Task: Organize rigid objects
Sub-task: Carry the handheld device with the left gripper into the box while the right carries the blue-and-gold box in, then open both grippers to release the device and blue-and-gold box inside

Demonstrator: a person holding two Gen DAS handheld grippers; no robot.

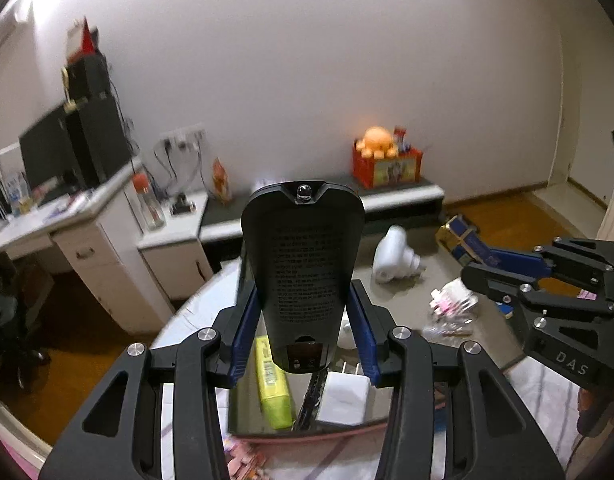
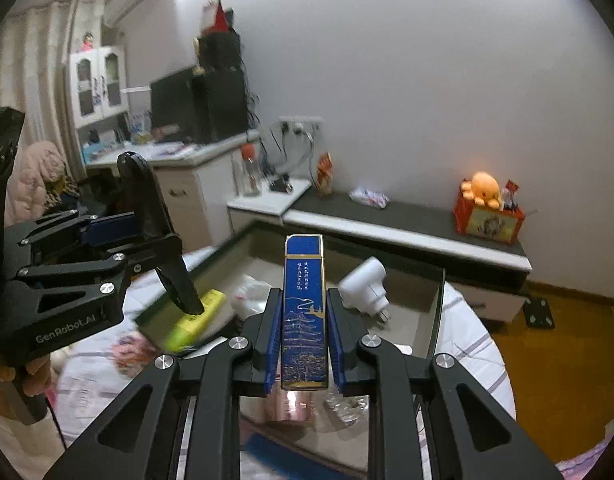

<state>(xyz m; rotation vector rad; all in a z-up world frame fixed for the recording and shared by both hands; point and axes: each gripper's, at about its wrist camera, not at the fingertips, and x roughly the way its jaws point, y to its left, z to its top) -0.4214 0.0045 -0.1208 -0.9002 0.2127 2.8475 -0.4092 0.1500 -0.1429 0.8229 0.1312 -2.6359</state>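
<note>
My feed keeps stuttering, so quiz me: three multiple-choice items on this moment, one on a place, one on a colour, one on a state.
1. Where does the yellow highlighter lie?
A. in the tray
B. on the desk
C. on the floor

2. What colour is the box in the right tool?
A. red
B. blue with gold
C. green

3. How is the left tool?
A. open, empty
B. shut, empty
C. shut on the black remote

Key: 1 A, it lies beside the white charger inside the tray; 2 B, gold drawing on blue; 3 C, both pads press its sides.

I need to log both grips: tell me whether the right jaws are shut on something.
Shut on the blue box: the right gripper has both blue pads flat against the box's long sides, holding it upright above the tray.
</note>
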